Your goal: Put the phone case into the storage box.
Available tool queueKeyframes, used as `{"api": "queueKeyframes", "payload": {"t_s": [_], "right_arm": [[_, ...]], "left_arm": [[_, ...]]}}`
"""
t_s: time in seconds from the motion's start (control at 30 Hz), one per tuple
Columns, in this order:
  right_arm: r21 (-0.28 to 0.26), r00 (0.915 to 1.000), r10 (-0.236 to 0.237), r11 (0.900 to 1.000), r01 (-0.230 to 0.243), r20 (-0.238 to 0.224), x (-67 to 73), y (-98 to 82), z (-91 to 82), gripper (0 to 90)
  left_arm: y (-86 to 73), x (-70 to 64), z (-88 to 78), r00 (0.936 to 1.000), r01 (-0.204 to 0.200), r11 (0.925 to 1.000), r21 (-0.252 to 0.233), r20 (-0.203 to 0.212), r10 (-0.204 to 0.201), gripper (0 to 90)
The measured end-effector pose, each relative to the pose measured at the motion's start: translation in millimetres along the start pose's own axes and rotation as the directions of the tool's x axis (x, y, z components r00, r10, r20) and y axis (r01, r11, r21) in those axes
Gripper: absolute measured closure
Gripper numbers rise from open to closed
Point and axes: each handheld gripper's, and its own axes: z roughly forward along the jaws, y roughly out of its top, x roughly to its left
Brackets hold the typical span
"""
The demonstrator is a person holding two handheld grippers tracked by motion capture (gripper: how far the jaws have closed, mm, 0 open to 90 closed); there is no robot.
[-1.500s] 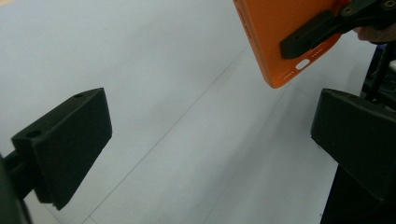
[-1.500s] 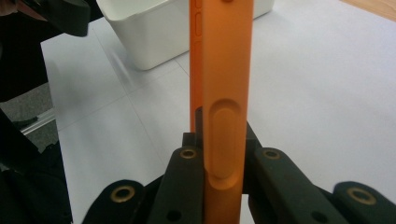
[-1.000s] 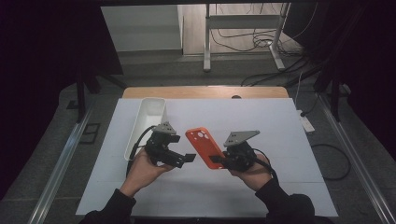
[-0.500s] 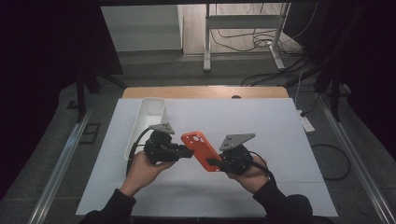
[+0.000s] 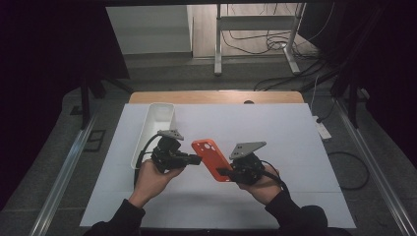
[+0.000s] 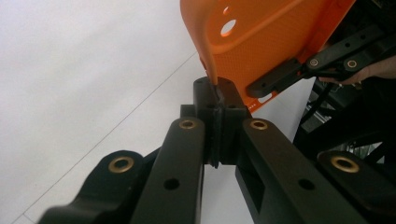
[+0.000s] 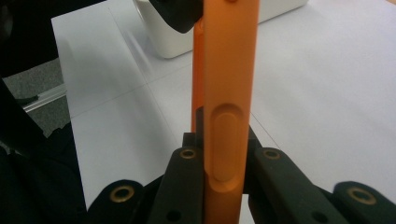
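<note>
An orange phone case [image 5: 211, 158] hangs above the white table [image 5: 285, 132], tilted, between both grippers. My left gripper [image 5: 196, 160] is shut on the case's left edge; in the left gripper view its jaws [image 6: 217, 91] pinch the thin rim of the case [image 6: 261, 32], whose camera holes show. My right gripper [image 5: 222, 172] is shut on the case's lower end. In the right gripper view the case [image 7: 229, 70] stands edge-on with a side button, clamped by the right gripper [image 7: 219, 140]. The right gripper [image 6: 280, 79] also shows in the left gripper view.
A white rectangular bin [image 5: 155, 128] stands at the table's left, just behind the left hand, and shows as the bin [image 7: 173, 44] in the right gripper view. A wooden table edge [image 5: 216, 97] runs along the back. Cables lie on the floor beyond.
My left gripper has moved right to the case and shut on its edge. The right gripper kept hold of the case and shifted slightly left.
</note>
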Motion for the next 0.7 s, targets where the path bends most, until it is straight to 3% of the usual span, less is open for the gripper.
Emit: {"api": "queueKeyframes", "payload": {"t_s": [0.1, 0.17, 0.27, 0.37, 0.7], "right_arm": [[-0.001, 0.9999, 0.009, 1.000, -0.009, -0.006, -0.9, -0.4, 0.2, 84.6], [-0.001, 0.9998, 0.017, 1.000, -0.017, -0.014, -1.8, -0.9, 0.9, 83.5], [0.004, 0.9999, 0.012, 1.000, -0.012, -0.004, -0.8, -1.8, 3.7, 81.0], [0.006, 0.9999, 0.015, 1.000, -0.015, -0.003, 0.0, -2.1, 5.8, 78.1], [-0.025, 0.9996, 0.007, 1.000, -0.007, 0.028, 2.6, -1.6, 9.4, 43.3]], "left_arm": [[0.3, -0.4, -0.1, 0.9999, 0.015, 0.9999, -0.008, 0.002, -0.015, 89.2], [0.4, -0.7, -0.3, 0.9989, 0.046, 0.9986, -0.025, 0.012, -0.045, 89.2], [0.5, -0.4, 0.0, 0.9959, 0.079, 0.9960, -0.041, 0.046, -0.078, 89.3], [1.3, -2.8, 1.3, 0.9948, 0.089, 0.9952, -0.040, 0.053, -0.087, 89.3], [2.4, -6.6, 7.9, 0.9929, 0.117, 0.9929, -0.018, 0.025, -0.117, 89.2]]}}
